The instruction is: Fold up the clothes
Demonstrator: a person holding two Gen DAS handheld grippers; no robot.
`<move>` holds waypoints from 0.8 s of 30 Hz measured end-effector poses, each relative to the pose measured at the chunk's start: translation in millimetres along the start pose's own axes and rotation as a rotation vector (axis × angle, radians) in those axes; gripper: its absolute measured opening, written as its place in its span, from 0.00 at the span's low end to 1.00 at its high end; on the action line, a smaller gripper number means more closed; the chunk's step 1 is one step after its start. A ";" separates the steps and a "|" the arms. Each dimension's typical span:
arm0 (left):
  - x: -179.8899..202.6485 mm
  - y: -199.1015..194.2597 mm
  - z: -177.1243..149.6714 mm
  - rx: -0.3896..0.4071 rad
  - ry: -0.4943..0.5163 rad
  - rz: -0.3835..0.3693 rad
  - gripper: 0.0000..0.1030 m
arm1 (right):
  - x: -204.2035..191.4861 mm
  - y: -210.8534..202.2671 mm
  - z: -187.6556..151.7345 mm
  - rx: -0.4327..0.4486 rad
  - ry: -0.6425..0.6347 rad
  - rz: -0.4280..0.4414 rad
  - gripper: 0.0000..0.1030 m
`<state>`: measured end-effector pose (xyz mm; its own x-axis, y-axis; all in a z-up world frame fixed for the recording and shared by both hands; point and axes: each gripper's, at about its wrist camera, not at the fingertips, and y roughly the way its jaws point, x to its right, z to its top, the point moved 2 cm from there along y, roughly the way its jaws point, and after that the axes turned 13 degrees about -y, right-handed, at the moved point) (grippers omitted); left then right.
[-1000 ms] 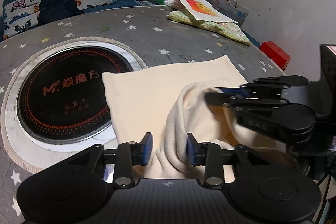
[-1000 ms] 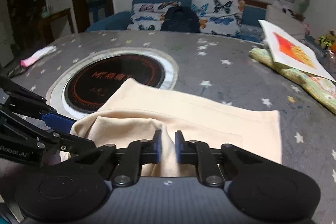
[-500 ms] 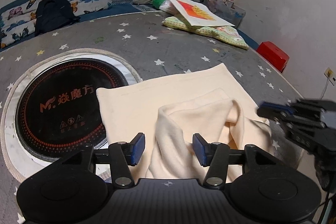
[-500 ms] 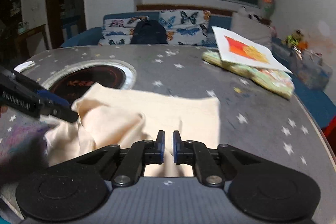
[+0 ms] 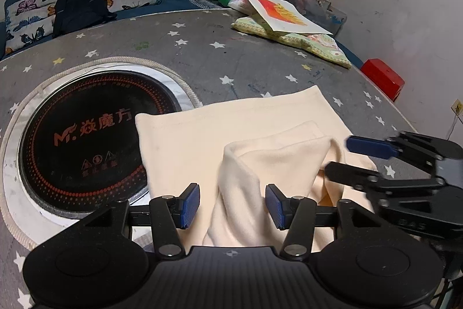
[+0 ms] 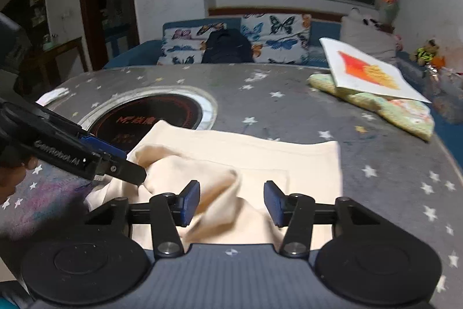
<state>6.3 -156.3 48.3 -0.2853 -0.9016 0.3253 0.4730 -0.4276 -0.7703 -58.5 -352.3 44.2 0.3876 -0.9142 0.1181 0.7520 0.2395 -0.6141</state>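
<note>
Big round table (image 5: 260,60) with the grey star-print cover takes up most of both views, black induction hob (image 5: 86,141) sunk into it ahead and to the left of the left gripper. The cream garment (image 5: 231,132) (can't tell if it's a tee or a sweatshirt, it reads as soft knit) lies mostly flat right ahead of both grippers, its far left corner overlapping the hob rim. The near part is heaped up in a loose rumpled fold, and that hump sits right between the spread fingers of each tool.

Left gripper (image 5: 233,204): blue pads wide apart, the fabric ridge standing in the gap, nothing pinched. Right gripper (image 6: 231,203): same deal, spread wide with cloth bunched between the pads but not clamped. Off to the right beyond the garment there's a patterned cushion (image 5: 312,42) with a painted sheet (image 5: 277,10) resting on it.

My read: a fold is partway, the near edge is piled on the body but not laid neat. Next move probably needs a fresh pinch on the loose edge, then smoothing it flat so the layers line up
</note>
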 end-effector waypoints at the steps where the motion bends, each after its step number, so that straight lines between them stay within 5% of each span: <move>1: -1.2 0.3 -0.3 -0.001 -0.002 0.001 0.52 | -0.9 5.3 1.7 -0.009 0.000 0.010 0.51; 4: -4.9 1.4 -1.3 -0.005 -0.009 0.002 0.52 | -2.6 24.1 3.6 -0.043 0.001 0.036 0.50; 9: -10.5 3.4 -4.9 -0.011 -0.016 0.008 0.53 | -6.3 35.6 -1.5 -0.074 -0.024 0.029 0.25; 15: -16.0 -8.1 -14.6 0.036 -0.003 0.006 0.66 | 2.9 10.2 -14.4 -0.038 0.008 -0.026 0.14; 19: -25.9 -21.6 -26.5 0.084 -0.012 0.011 0.69 | 13.9 -10.9 -29.0 -0.025 0.088 -0.053 0.15; 21: -33.5 -24.2 -31.6 0.090 -0.045 0.017 0.69 | 14.4 -13.2 -34.9 -0.026 0.108 -0.064 0.31; 24: -44.4 -25.6 -38.0 0.090 -0.098 0.025 0.69 | 14.5 -15.8 -43.6 -0.028 0.134 -0.083 0.40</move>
<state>-24.9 -102.8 32.7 -0.1917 -0.9123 0.3618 0.5528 -0.4050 -0.7283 -87.9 -383.6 21.6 0.2489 -0.9664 0.0649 0.7622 0.1540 -0.6287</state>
